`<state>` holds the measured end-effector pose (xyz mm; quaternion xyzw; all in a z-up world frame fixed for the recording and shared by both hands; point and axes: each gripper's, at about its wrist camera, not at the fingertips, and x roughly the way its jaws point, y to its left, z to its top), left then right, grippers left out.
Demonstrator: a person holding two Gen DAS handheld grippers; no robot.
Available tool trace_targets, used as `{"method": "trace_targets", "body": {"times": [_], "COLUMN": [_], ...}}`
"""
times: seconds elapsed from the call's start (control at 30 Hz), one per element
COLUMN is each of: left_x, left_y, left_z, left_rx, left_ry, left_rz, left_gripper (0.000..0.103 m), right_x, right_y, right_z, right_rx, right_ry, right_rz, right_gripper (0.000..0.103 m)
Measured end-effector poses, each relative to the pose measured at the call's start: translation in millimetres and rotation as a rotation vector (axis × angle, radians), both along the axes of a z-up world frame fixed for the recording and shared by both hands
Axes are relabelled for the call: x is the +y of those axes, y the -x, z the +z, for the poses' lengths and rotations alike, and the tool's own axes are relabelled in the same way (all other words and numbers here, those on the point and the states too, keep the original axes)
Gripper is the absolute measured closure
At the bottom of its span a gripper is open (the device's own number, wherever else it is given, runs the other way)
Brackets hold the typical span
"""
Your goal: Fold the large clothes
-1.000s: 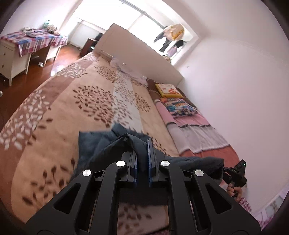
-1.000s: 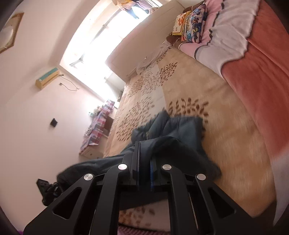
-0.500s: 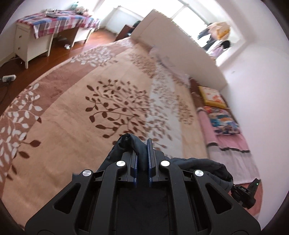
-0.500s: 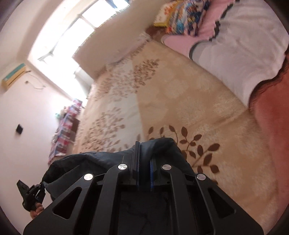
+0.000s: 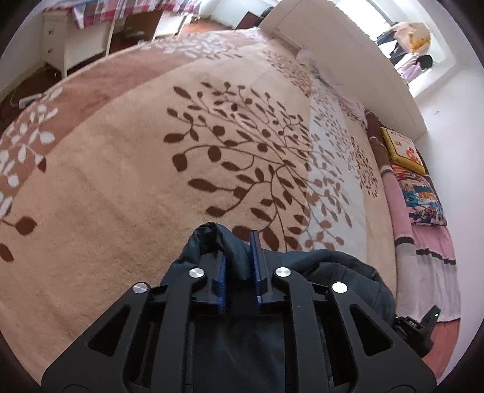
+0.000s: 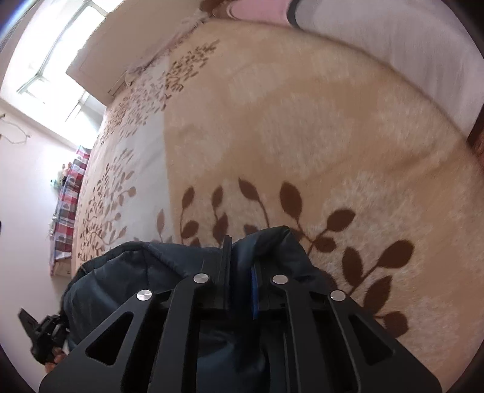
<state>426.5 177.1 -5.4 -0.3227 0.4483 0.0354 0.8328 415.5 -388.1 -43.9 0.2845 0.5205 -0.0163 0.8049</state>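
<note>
A dark navy padded garment (image 5: 326, 272) lies bunched low over a beige leaf-patterned bedspread (image 5: 151, 181). My left gripper (image 5: 237, 241) is shut on a fold of its edge, cloth pinched between the blue pads. In the right wrist view the same garment (image 6: 145, 272) hangs across the bottom, and my right gripper (image 6: 240, 251) is shut on another part of its edge. The other gripper shows at the lower right in the left wrist view (image 5: 423, 326) and at the lower left in the right wrist view (image 6: 42, 332). Most of the garment is hidden under the grippers.
A white headboard (image 5: 348, 57) runs along the far side of the bed. Pillows (image 5: 423, 196) and a pink and grey striped blanket (image 5: 429, 272) lie at the right. A white desk with a plaid cloth (image 5: 99, 18) stands on the wooden floor at the far left.
Both grippers have carried the garment's edge forward and down toward the bedspread. The garment now sits bunched close under them, and the bed surface looks much nearer.
</note>
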Motion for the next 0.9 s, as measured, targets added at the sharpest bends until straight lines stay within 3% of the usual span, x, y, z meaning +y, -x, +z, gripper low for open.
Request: {"method": "trace_targets", "body": {"times": [0.07, 0.13, 0.17, 0.2, 0.23, 0.3, 0.37, 0.47, 0.57, 0.7, 0.9], "left_x": [3.9, 8.4, 9.7, 12.5, 14.2, 19.2, 24.8, 34.4, 41.0, 44.5, 39.8], "left_y": [-1.2, 0.3, 1.4, 4.7, 7.1, 18.7, 28.5, 47.4, 79.2, 135.9, 236.8], "left_z": [2.3, 8.8, 12.9, 20.0, 24.8, 43.0, 56.6, 65.5, 70.5, 65.1, 43.0], "left_rx": [0.014, 0.005, -0.007, -0.033, -0.053, -0.141, -0.179, -0.175, -0.168, -0.128, -0.100], "left_ry": [0.043, 0.102, 0.128, 0.159, 0.161, 0.105, 0.077, 0.105, 0.083, 0.054, 0.110], "left_rz": [-0.002, -0.005, -0.005, 0.006, 0.019, 0.083, 0.103, 0.082, 0.040, -0.002, -0.009], "left_gripper": [0.084, 0.075, 0.072, 0.063, 0.044, 0.033, 0.032, 0.032, 0.032, 0.032, 0.029], "right_x": [-5.6, -10.7, -11.6, -13.4, -15.3, -18.7, -23.2, -23.1, -21.7, -23.4, -35.3], "right_y": [1.1, 3.5, 4.6, 7.8, 11.6, 16.1, 22.3, 42.9, 79.7, 155.6, 262.5], "right_z": [4.3, 12.8, 17.9, 27.0, 36.3, 48.0, 55.6, 68.1, 77.9, 84.4, 71.0], "right_rx": [-0.004, -0.028, -0.040, -0.066, -0.099, -0.131, -0.137, -0.158, -0.178, -0.204, -0.193], "right_ry": [-0.069, -0.136, -0.153, -0.150, -0.127, -0.125, -0.126, -0.117, -0.095, -0.089, -0.097], "right_rz": [-0.005, -0.011, -0.013, -0.026, -0.045, -0.056, -0.072, -0.040, 0.002, 0.022, -0.035], "right_gripper": [0.075, 0.050, 0.043, 0.026, 0.022, 0.022, 0.022, 0.022, 0.022, 0.022, 0.021]}}
